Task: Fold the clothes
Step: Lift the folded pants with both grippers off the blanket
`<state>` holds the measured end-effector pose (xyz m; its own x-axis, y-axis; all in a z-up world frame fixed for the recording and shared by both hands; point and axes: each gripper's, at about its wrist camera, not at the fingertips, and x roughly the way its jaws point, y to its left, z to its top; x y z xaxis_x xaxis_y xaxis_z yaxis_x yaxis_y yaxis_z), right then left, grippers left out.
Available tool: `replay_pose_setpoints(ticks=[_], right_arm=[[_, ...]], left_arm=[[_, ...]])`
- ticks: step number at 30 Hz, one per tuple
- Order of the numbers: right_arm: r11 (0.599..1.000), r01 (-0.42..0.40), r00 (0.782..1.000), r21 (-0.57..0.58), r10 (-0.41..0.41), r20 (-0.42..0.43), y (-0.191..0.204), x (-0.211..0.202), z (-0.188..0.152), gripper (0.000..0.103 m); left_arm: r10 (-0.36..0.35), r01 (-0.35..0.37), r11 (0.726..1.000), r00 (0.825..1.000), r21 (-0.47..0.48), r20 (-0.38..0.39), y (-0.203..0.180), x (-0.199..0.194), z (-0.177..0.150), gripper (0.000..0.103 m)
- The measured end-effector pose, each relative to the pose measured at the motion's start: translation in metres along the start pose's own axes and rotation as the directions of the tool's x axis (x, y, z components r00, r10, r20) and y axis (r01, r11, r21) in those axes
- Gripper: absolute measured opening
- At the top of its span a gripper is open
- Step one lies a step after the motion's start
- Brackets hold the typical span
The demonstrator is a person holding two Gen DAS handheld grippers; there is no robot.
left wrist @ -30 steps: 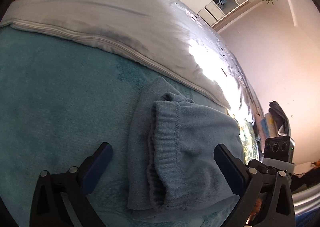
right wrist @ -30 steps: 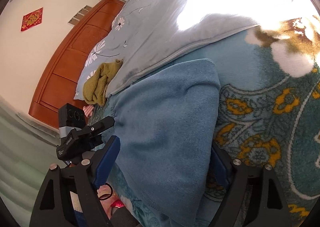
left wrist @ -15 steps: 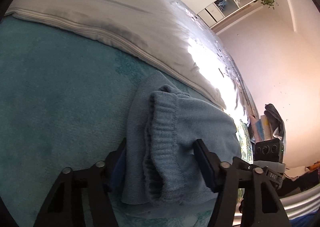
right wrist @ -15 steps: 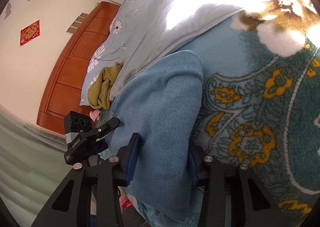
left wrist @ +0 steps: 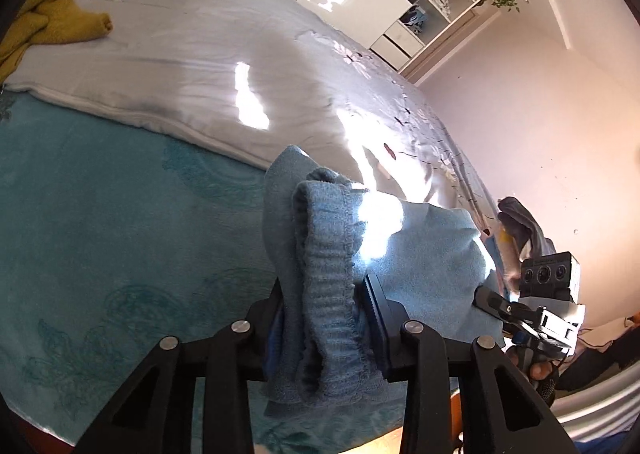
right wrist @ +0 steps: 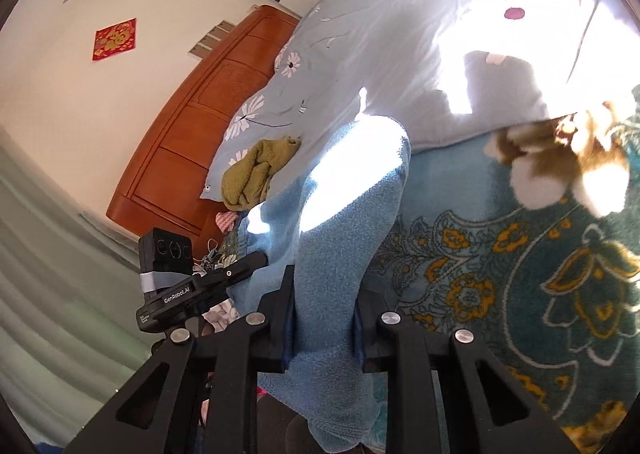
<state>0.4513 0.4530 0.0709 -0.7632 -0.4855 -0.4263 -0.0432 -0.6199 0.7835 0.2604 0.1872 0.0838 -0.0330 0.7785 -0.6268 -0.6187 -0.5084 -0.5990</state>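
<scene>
Teal patterned blanket (left wrist: 120,221) underneath; soft, light blue fleece garment (left wrist: 432,254), likely droopy, pinched at ribbed hem (left wrist: 328,294) by left gripper (left wrist: 326,318), opposite edge clamped by right gripper (right wrist: 322,322).

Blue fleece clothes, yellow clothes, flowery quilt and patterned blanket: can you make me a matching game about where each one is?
Things:
1. blue fleece garment
2. mustard-yellow garment
3. flowery quilt
4. teal patterned blanket

Places:
A. spread on the bed beneath the blue garment
B. pinched in both the left claw and the right claw
C. crumpled on the quilt
D. across the bed beyond the blanket

Pairs: 1-B, 2-C, 3-D, 4-A
</scene>
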Motion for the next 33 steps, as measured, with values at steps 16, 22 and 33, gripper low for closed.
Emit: replay_pose_setpoints(ticks=[16, 22, 33], right_arm=[[0.958, 0.200, 0.962, -0.206, -0.152, 0.227, 0.036, -0.296, 0.083, 0.024], [0.926, 0.352, 0.910, -0.135, -0.306, 0.278, 0.011, -0.408, 0.108, 0.024], [0.862, 0.504, 0.824, 0.045, -0.496, 0.274, -0.085, -0.493, 0.126, 0.027]], left_arm=[[-0.290, 0.289, 0.887, 0.956, 0.361, -0.052, -0.299, 0.056, 0.085, 0.038], [-0.341, 0.379, 0.812, 0.925, 0.444, -0.166, -0.435, 0.128, 0.078, 0.038], [-0.315, 0.404, 0.858, 0.901, 0.318, -0.298, -0.498, 0.263, 0.052, 0.039]])
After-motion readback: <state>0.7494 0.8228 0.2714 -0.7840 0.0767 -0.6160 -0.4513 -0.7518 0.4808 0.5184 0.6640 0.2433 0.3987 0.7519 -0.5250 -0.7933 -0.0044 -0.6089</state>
